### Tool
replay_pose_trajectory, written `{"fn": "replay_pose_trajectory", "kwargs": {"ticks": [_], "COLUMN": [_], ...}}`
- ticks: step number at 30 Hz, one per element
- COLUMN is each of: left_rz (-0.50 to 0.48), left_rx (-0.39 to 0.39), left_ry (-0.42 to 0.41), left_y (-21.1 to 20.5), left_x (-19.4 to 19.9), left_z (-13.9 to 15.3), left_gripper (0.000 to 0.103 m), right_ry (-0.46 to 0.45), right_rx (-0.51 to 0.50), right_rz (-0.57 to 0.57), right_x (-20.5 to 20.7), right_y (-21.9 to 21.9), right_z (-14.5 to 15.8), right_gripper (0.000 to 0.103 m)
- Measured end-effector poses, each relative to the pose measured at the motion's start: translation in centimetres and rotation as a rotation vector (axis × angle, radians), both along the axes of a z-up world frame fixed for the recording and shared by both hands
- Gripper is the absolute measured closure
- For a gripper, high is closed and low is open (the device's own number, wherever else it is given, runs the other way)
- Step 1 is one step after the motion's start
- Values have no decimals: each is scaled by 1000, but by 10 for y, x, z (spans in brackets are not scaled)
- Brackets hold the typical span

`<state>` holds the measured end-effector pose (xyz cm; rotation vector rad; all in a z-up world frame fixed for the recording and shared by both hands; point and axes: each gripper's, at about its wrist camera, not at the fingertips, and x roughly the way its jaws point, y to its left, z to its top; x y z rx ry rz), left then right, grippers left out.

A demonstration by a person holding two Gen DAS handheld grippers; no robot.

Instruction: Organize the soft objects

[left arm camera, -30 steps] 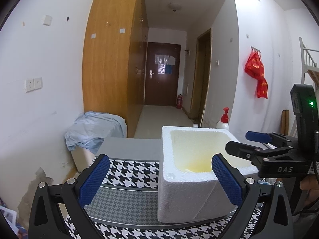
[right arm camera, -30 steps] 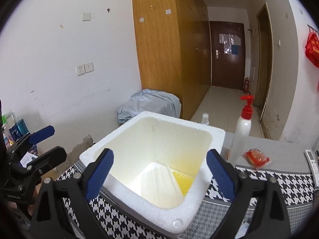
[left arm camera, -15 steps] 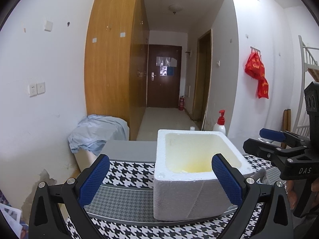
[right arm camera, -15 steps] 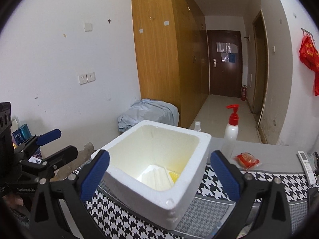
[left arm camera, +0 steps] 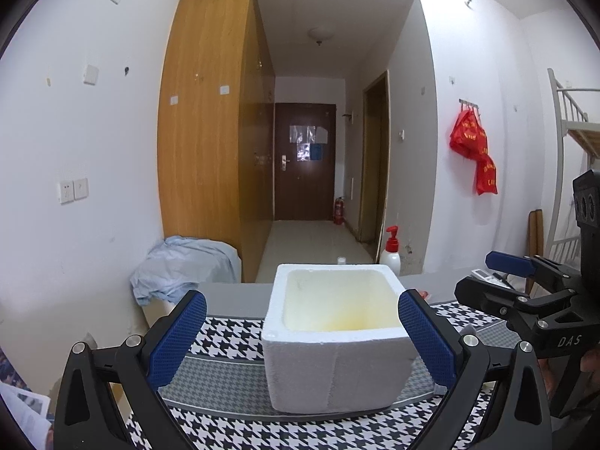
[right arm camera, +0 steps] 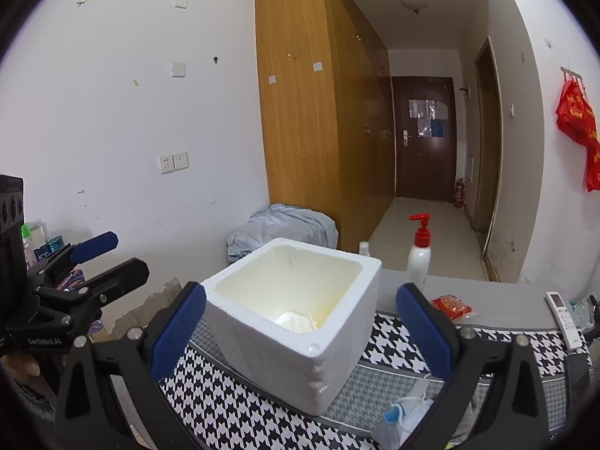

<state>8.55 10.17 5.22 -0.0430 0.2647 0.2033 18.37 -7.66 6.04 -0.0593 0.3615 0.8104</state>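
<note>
Left tool and right tool both gape wide, holding nothing. Ahead of each, between its blue pads, stands the foam box on the houndstooth bench; a face mask lies beneath the right tool.

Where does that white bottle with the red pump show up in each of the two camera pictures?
Left wrist view: the pump bottle stands small, behind the foam box's far right corner.
Right wrist view: the pump bottle is larger, right of the foam box, at the table's far edge.
Shared landmark: the dark door.
</note>
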Motion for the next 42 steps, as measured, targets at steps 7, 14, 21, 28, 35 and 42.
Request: {"fn": "replay_pose_trajectory", "kwargs": {"ticks": [7, 14, 21, 28, 35, 42], "left_rz": [3, 0, -20, -55, -77, -91], "left_rx": [3, -4, -29, -69, -86, -79], "left_ry": [-5, -25, -24, -9, 5, -12], "left_y": [-13, -20, -23, -27, -34, -46], "left_x": [-7, -11, -14, -14, -13, -12], "left_z": [-2, -7, -18, -35, -49, -61], "left_gripper": [1, 1, 1, 1, 1, 1], "right_ry": [-13, -34, -44, -35, -29, -11], "right_rx": [15, 36, 62, 60, 59, 54], "right_rz": [1, -4, -19, -44, -85, -153], "right_x": [-10, -20, -30, -36, -40, -47], "right_y": [-16, -27, -41, -51, -63, -82], "right_z": [-4, -5, -17, -32, -41, -58], "right_gripper": [0, 0, 0, 0, 0, 0]}}
